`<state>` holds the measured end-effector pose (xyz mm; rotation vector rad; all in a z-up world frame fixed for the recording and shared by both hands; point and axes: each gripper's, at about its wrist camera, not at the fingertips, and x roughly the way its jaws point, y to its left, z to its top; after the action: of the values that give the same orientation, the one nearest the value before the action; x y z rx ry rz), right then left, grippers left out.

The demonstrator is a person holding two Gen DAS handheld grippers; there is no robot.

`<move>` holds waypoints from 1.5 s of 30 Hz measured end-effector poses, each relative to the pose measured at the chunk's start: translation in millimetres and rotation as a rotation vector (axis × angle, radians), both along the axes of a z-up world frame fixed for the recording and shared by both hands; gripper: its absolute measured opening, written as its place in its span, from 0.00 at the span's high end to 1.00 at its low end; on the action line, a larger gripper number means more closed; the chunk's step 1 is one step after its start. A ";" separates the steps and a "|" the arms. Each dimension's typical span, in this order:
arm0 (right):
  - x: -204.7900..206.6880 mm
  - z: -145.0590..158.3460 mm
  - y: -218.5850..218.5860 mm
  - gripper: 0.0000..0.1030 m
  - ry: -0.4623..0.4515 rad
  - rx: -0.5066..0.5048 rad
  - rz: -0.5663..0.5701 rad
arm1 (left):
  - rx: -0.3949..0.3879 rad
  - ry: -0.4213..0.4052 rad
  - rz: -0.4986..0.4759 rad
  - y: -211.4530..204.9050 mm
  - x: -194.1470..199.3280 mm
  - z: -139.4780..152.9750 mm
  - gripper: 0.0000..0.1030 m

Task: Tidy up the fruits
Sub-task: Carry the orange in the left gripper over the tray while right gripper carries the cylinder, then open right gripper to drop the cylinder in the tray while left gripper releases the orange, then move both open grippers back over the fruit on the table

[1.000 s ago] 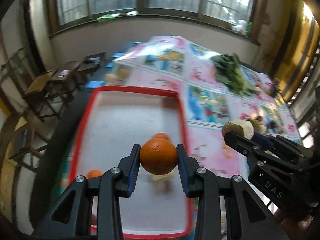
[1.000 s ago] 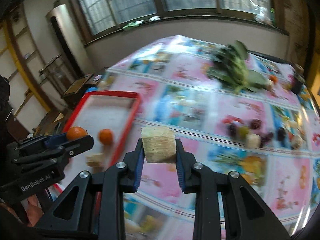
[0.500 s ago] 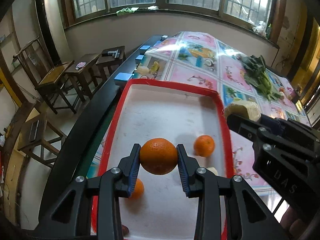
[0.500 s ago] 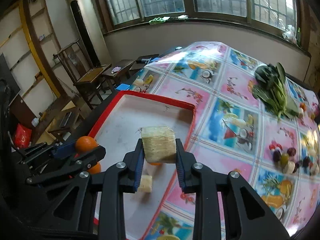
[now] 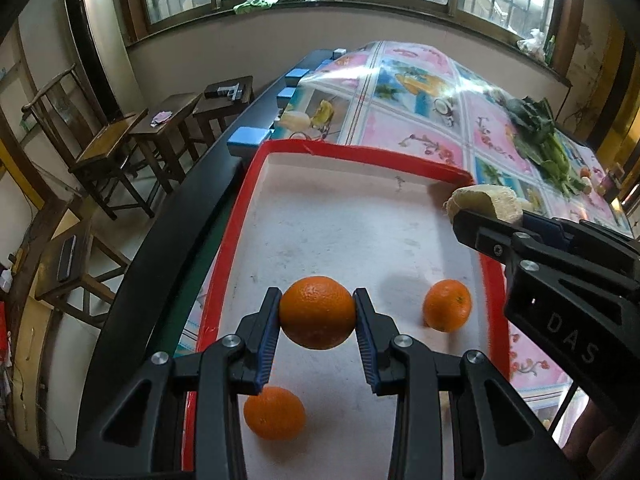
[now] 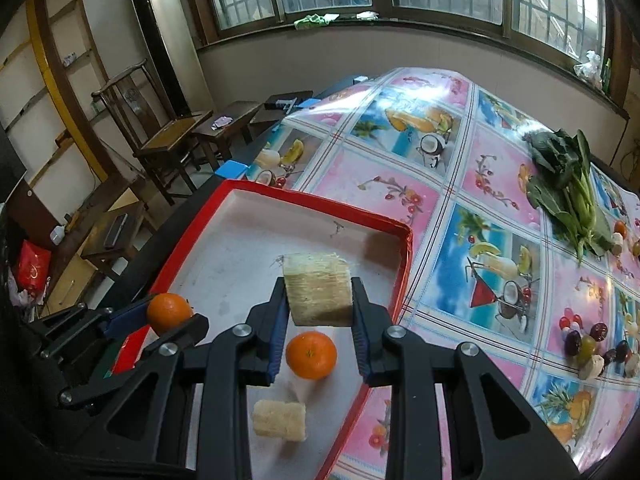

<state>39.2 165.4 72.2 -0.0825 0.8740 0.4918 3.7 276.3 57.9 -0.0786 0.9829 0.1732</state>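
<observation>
My left gripper (image 5: 317, 314) is shut on an orange (image 5: 317, 311) and hangs over the near left part of a red-rimmed white tray (image 5: 360, 152). Two more oranges lie in the tray, one below my left finger (image 5: 274, 413) and one to the right (image 5: 447, 305). My right gripper (image 6: 319, 300) is shut on a pale fibrous chunk (image 6: 318, 290), held above the tray (image 6: 320, 202). Under it lie an orange (image 6: 311, 354) and a second pale chunk (image 6: 280, 420). The left gripper with its orange (image 6: 169, 312) shows at the left of the right wrist view.
The tray sits at the table's left edge on a pink and blue fruit-print cloth (image 6: 460, 184). Leafy greens (image 6: 568, 188) lie at the far right, and several small dark and pale fruits (image 6: 592, 348) at the right. Wooden chairs and stools (image 5: 140, 140) stand beside the table.
Both grippers have moved left over the tray with their loads still held. The left one has sunk a little toward the tray floor; the right one came from above the cloth to above the tray.
</observation>
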 end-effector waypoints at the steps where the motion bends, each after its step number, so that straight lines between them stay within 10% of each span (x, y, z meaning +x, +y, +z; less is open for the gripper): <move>1: 2.1 -1.7 0.8 0.70 0.004 -0.001 -0.001 | -0.002 0.003 0.002 1.1 1.1 -1.6 0.66; 37: 27.5 -19.8 7.0 0.75 0.049 -0.021 -0.002 | 0.007 0.063 0.027 5.0 22.7 -28.9 0.64; 45: 26.1 -19.6 4.9 0.75 0.052 -0.009 -0.009 | 0.007 0.051 0.041 4.6 24.1 -27.6 0.51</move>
<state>65.3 170.3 52.6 -0.0748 0.9271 0.4833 27.9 280.8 30.2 -0.0883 1.0324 0.2174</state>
